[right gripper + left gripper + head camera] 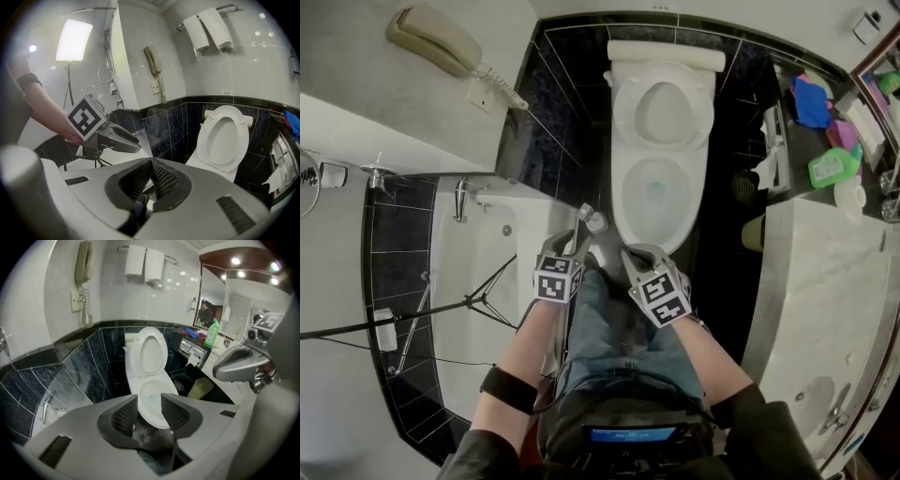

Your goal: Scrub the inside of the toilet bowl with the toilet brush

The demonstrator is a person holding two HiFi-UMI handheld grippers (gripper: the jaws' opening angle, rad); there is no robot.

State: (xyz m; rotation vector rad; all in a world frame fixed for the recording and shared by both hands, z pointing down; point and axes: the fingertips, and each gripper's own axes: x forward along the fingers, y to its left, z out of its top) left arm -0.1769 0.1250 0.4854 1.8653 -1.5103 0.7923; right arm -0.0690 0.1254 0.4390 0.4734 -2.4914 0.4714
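The upright chrome-handled toilet brush [592, 223] stands just ahead of the left gripper [149, 397], its jaws parted and empty (the right gripper [151, 161], closed on nothing, looks slightly farther).

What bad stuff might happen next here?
The left claw and right claw hang close together in front of the toilet, so they might bump. The left claw is open and empty and the right is shut, so nothing is held yet; a rushed grab might miss. A black stand reaches near the person's left arm and might get knocked.
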